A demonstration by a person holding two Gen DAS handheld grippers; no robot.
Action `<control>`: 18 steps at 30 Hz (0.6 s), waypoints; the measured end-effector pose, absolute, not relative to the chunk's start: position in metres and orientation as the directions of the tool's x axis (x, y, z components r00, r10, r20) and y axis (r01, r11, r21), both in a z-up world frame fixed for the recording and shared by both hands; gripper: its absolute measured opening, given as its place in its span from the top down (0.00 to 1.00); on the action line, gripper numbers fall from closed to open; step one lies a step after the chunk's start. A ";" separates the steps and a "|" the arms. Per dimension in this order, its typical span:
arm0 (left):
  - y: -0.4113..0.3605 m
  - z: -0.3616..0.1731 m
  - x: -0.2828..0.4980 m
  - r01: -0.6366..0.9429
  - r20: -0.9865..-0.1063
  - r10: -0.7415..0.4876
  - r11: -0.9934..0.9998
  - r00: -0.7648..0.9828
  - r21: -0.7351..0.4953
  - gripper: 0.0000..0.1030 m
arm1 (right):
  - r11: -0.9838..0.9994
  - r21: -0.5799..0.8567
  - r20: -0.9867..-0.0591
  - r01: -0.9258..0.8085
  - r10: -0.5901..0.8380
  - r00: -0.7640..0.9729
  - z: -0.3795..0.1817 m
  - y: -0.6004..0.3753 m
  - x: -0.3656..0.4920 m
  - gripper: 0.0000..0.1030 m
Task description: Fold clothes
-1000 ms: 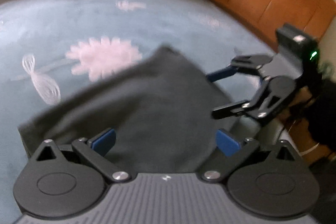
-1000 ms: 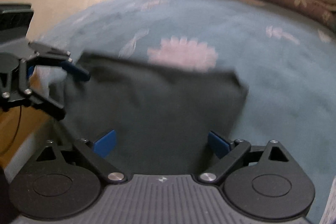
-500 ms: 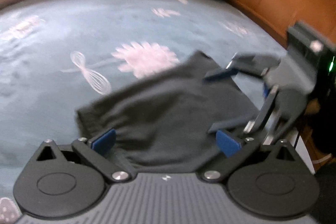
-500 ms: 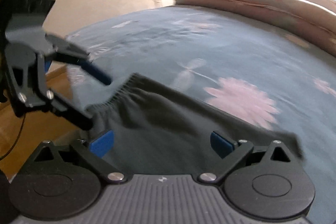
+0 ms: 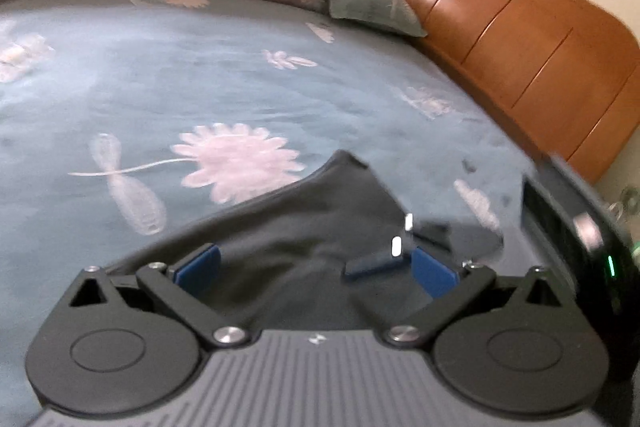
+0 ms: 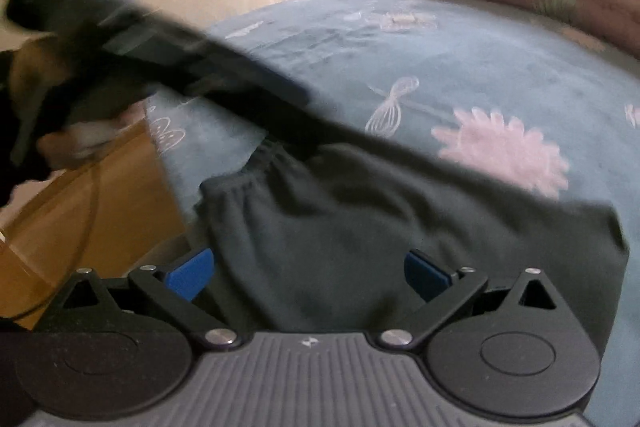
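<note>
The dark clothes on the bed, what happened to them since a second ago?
Both open grippers, left and right, swung in low over the dark garment, crossing closely. Neither has grabbed it. The garment stayed lying on the blue bedspread.

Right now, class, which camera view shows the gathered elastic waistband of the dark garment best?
The right wrist view. There the waistband lies in plain sight at the garment's left end, its ribbed gathers readable near the bed edge. The left wrist view shows only smooth dark cloth and one pointed corner; no waistband can be made out.
</note>
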State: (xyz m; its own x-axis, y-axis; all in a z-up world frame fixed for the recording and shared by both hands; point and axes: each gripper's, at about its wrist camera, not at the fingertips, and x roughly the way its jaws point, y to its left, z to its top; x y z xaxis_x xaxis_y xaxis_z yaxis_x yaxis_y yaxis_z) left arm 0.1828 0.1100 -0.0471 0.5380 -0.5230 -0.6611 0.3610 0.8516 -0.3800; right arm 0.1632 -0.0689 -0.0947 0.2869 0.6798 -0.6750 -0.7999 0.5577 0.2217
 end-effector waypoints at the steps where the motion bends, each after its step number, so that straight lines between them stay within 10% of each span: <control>1: 0.105 -0.054 0.191 0.351 -0.666 -0.525 0.851 0.530 -0.391 0.02 | 0.566 0.234 -0.677 -0.791 0.679 0.286 -0.097 -0.071 0.163 0.00; 18: 0.085 -0.104 0.229 0.223 -0.750 -0.471 0.882 0.464 -0.416 0.01 | 0.632 0.344 -0.673 -0.695 0.682 0.287 -0.114 -0.092 0.160 0.00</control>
